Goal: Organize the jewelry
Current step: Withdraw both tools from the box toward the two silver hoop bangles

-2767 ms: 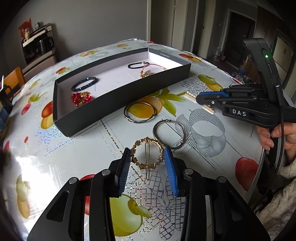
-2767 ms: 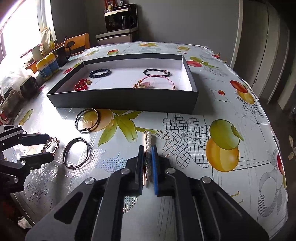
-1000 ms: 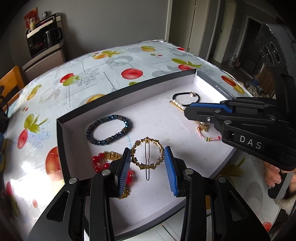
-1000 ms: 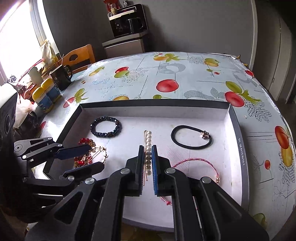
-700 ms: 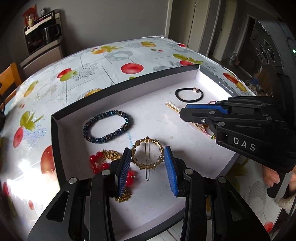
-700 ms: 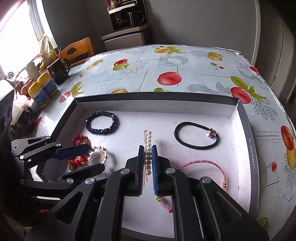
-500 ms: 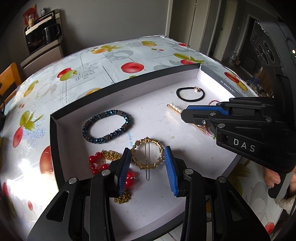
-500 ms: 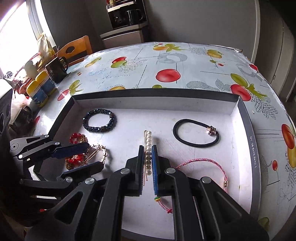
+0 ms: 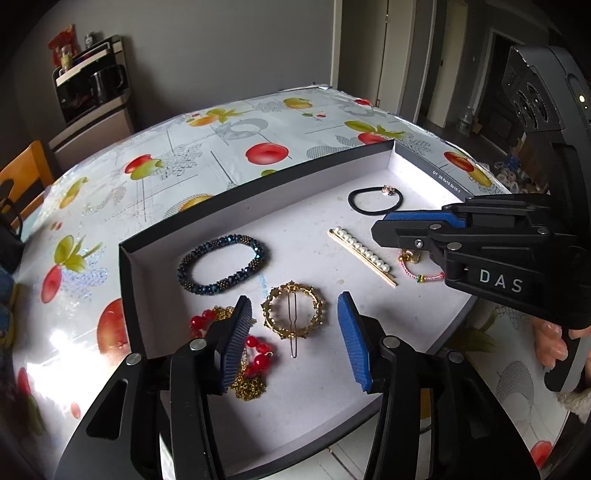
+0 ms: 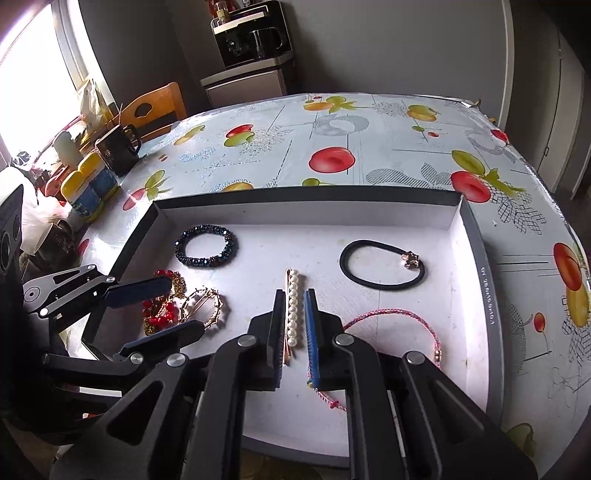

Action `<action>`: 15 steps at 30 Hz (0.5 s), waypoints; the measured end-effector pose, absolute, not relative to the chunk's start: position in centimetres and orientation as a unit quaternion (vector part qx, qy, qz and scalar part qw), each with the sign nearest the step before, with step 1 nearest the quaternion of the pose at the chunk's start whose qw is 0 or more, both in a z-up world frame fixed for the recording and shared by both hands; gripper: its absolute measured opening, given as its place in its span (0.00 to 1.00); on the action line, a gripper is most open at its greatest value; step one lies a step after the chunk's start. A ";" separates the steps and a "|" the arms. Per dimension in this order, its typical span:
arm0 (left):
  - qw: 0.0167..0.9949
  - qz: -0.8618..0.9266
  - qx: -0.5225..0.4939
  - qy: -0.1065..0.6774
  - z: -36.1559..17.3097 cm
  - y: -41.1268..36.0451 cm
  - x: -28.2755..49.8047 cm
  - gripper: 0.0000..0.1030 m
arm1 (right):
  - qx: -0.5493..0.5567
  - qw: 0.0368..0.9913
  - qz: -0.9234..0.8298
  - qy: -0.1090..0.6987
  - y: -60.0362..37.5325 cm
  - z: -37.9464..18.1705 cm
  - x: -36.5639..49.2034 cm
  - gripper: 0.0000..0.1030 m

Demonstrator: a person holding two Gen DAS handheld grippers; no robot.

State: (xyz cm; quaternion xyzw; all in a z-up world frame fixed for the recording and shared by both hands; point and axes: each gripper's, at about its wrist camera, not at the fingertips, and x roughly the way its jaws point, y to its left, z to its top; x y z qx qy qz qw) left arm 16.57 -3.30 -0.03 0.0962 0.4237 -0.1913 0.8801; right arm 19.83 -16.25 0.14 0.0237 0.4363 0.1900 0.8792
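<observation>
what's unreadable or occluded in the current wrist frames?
- Pink cord bracelet: left wrist view, mostly behind the right gripper; in the right wrist view its near part passes under that gripper's finger.
- Red bead and gold chain piece: partly covered by the left gripper finger in both views.
- Print on the box rim: too small to read.
- Box near wall: behind both gripper bodies.

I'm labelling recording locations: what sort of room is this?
Probably a home kitchen or dining room: a table with a fruit-print tablecloth, a wooden chair, a coffee machine on a cabinet, and a mug by the window.
</observation>
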 end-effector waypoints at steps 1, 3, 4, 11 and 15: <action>0.881 -0.191 0.097 0.422 0.2 -3.3 16.4 0.51 | 0.025 0.882 0.188 0.431 -16.6 0.5 19.5 0.23; 0.884 -0.190 0.099 0.416 0.7 -3.3 15.8 0.52 | 0.028 0.888 0.184 0.420 -17.3 1.4 18.8 0.28; 0.886 -0.189 0.101 0.412 1.0 -3.3 15.4 0.54 | 0.031 0.890 0.182 0.416 -17.8 1.7 18.4 0.31; 0.895 -0.192 0.101 0.389 2.9 -3.2 12.4 0.66 | 0.052 0.904 0.161 0.393 -20.9 3.5 15.0 0.49; 0.900 -0.193 0.105 0.376 3.6 -3.3 10.8 0.71 | 0.047 0.908 0.158 0.385 -21.8 4.1 12.7 0.58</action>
